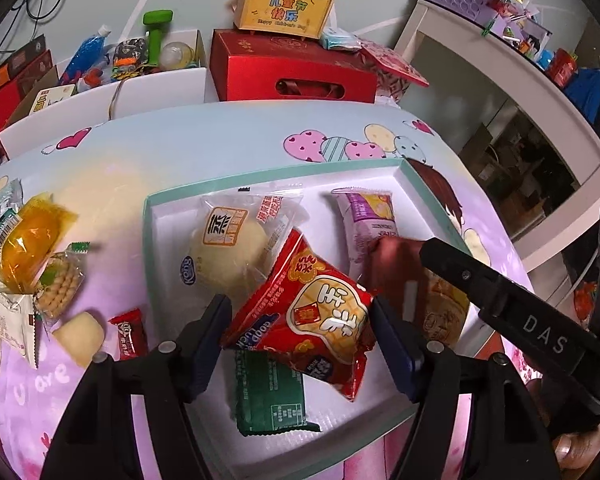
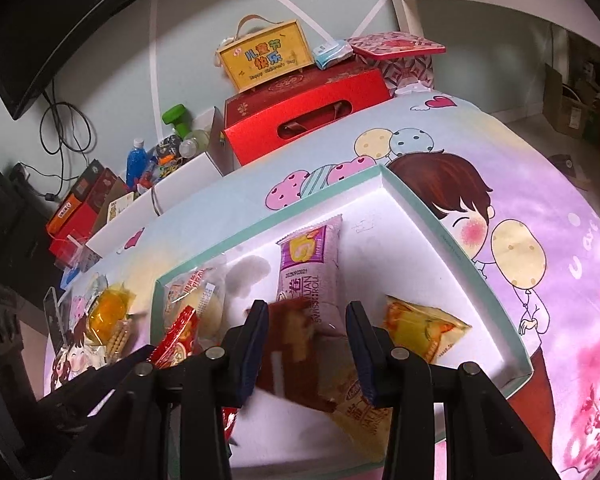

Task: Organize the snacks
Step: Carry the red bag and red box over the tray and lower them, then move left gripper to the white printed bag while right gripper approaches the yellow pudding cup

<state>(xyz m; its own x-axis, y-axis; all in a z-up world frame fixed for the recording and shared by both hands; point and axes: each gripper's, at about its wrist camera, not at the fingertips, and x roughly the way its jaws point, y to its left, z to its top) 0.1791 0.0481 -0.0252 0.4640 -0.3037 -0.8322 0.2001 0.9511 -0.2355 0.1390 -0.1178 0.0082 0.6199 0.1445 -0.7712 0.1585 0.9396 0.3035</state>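
We are clamping the left gripper (image 1: 300, 320) on the red crinkly snack packet (image 1: 312, 316) at centre frame, lowering it flat into the teal-rimmed white tray (image 1: 168, 216); the right gripper (image 2: 307, 344) is straddling the blurred brown-yellow wrapper (image 2: 300, 352), grip unclear.

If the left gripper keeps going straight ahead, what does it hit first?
The left gripper already clamps the red snack packet; straight on, that packet probably meets the clear-wrapped pale steamed bun in the white tray. Depth is uncertain.
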